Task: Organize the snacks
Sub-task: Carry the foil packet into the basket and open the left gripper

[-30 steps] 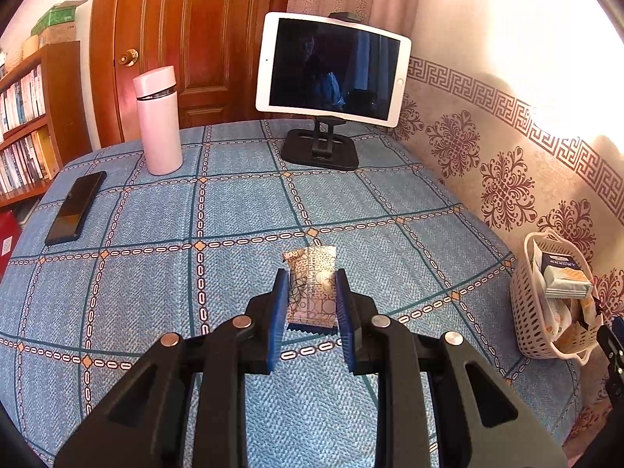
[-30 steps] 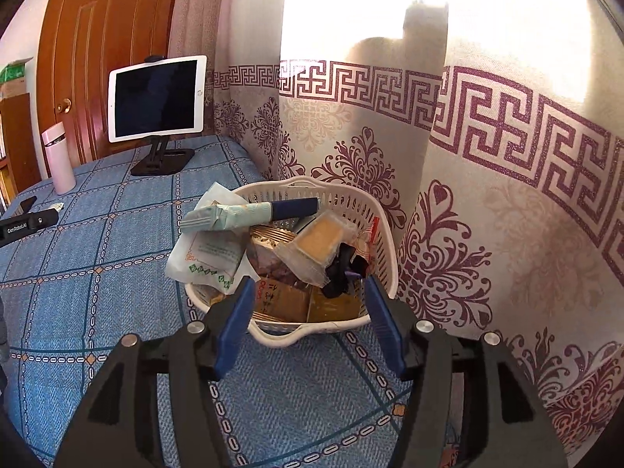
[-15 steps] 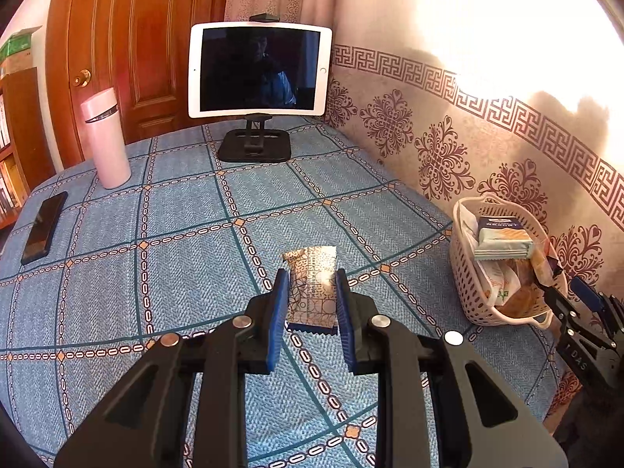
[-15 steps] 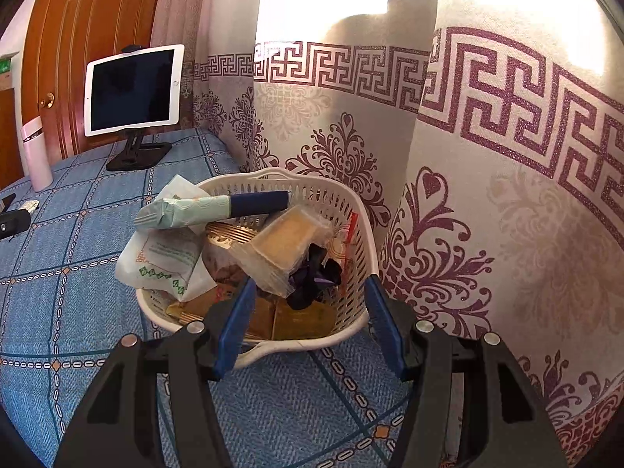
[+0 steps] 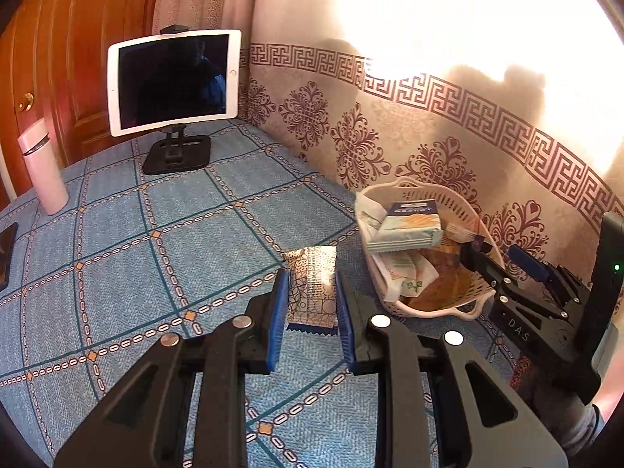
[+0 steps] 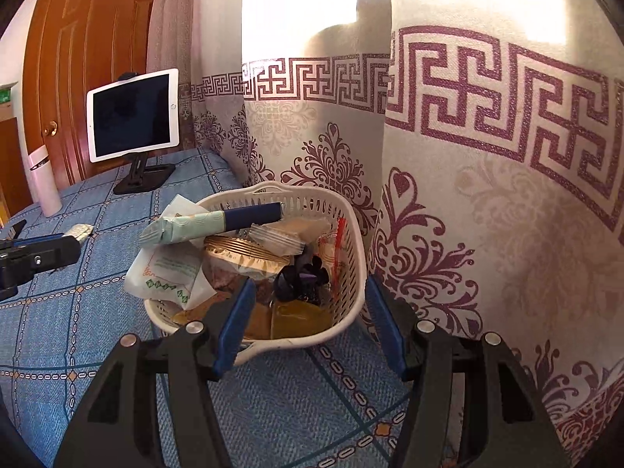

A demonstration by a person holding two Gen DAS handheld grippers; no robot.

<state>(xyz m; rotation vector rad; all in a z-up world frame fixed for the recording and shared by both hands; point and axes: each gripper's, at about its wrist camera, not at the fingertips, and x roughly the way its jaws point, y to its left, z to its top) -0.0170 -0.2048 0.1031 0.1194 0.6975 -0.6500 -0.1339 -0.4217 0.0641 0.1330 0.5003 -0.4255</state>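
My left gripper (image 5: pixel 310 292) is shut on a patterned snack packet (image 5: pixel 312 284) and holds it above the blue tablecloth, just left of the white basket (image 5: pixel 440 310). The basket is full of snack packs, with a green-and-blue box (image 5: pixel 409 222) on top. In the right wrist view my right gripper (image 6: pixel 310 312) is open and empty, its fingers at the near rim of the basket (image 6: pixel 351 234), left finger over the contents, right finger outside the rim. The left gripper (image 6: pixel 35 257) with its packet shows at the left there.
A tablet on a black stand (image 5: pixel 171 82) and a pink bottle (image 5: pixel 43 167) stand at the far end of the table. A dark phone (image 5: pixel 6 251) lies at the left edge. A patterned curtain (image 5: pixel 448 124) hangs right behind the basket.
My left gripper has carried the snack packet to the right, close to the basket. My right gripper has shifted slightly at the basket's near rim and stayed open.
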